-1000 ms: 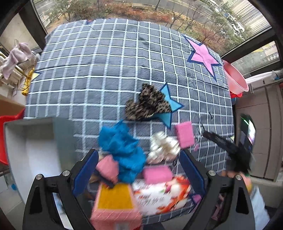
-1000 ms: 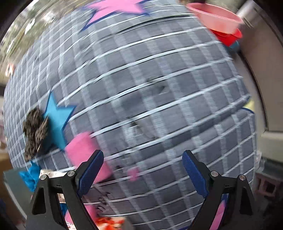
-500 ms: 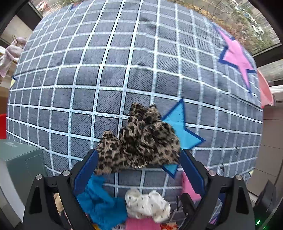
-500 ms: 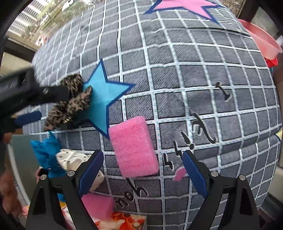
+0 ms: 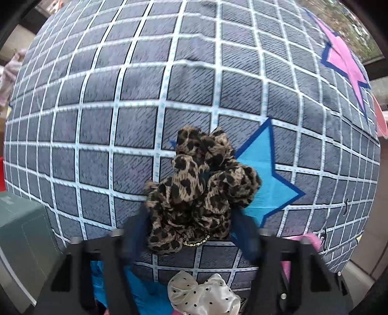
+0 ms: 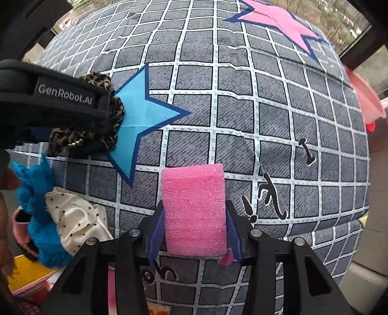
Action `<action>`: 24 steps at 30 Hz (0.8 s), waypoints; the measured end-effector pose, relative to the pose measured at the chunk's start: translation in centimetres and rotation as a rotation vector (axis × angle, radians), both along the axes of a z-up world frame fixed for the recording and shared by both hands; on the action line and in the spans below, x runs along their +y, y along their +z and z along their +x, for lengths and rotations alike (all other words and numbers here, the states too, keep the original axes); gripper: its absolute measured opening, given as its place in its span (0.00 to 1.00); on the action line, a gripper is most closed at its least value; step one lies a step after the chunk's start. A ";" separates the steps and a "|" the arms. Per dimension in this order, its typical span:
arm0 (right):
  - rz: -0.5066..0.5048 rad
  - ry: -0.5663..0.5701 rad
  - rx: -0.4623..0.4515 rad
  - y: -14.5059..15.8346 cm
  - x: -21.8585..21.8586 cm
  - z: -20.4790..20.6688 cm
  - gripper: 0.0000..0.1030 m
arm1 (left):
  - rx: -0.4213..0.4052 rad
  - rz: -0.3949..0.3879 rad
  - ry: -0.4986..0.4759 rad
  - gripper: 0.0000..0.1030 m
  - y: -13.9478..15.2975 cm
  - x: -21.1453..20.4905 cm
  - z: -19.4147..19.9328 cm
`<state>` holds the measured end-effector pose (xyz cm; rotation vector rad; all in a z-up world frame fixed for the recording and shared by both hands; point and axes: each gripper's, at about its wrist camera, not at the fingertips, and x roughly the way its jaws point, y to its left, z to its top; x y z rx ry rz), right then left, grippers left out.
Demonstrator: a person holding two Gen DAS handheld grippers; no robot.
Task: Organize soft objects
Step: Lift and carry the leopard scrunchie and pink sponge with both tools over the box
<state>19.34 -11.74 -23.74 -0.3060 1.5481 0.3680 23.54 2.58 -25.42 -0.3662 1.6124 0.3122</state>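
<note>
Grey checked bedspread (image 5: 135,126) with blue star (image 5: 269,184) and pink star (image 6: 278,21) patches, window behind. Left gripper (image 5: 191,232) pointing down, jaws just closing around leopard scrunchie (image 5: 201,189) lying partly on the blue star; pads against its sides, fabric bunched between. Right gripper (image 6: 194,232) likewise just closing, pads pressed on both flanks of pink sponge (image 6: 194,208) resting on the spread just beside the blue star. Near the front edge: blue scrunchie (image 6: 36,201) and cream dotted scrunchie (image 6: 75,218), touching. Grey-green box (image 5: 21,244) at left.
</note>
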 end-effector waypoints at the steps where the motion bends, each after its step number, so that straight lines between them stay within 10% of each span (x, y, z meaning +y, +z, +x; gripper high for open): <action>1: 0.016 -0.012 0.004 0.7 -0.5 0.4 0.46 | -0.009 -0.002 -0.012 0.49 0.3 -0.1 0.2; 24: 0.254 -0.042 -0.124 14.5 2.7 4.6 0.46 | -0.398 0.119 -0.122 0.46 20.4 3.1 -7.1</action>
